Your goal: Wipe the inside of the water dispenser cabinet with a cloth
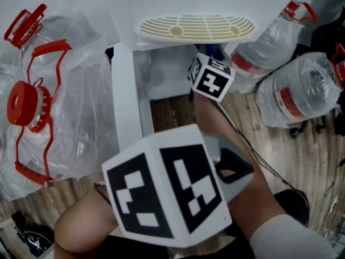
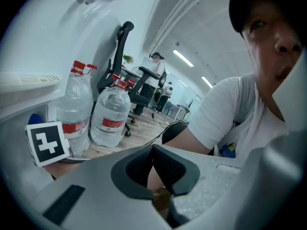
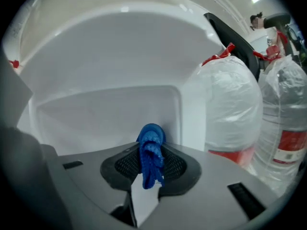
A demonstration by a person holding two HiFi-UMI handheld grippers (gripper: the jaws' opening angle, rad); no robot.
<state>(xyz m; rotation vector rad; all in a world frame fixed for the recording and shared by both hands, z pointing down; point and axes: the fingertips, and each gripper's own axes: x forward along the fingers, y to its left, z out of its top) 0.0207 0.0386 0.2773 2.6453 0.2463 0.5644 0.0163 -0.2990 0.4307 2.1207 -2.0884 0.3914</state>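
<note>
Cloth (image 3: 151, 157), blue, is bunched into a narrow roll & clamped btw the pads of the R tool (image 3: 151, 166). A rounded tuft pokes out past the tips, prob. so a soft wad, not hard plastic, meets the surface. R gripper view looks into the white cabinet (image 3: 105, 114): pale back wall across centre frame, side wall at centre right. The cloth is close to the wall, but can't tell if it touches. In head view the R tool's marker cube (image 1: 212, 77) sits at the cabinet mouth, upper centre, just below the cream drip grille (image 1: 197, 27), w/ the forearm (image 1: 226, 139) reaching up from lower right; the jaws are hidden under the cube there. L tool (image 2: 153, 169) has its jaws together on nothing, only the person's skin showing beyond them. Its big cube (image 1: 167, 190) hangs low centre in head view, prob. held back out of the way since one arm fills the narrow opening. Water bottles (image 1: 299, 90) lie on the wood floor (image 1: 302, 161) at right, bagged big ones (image 1: 81, 117) w/ red caps at left, likely set aside for access. Walls look plain white; how much is wiped, can't judge.
</note>
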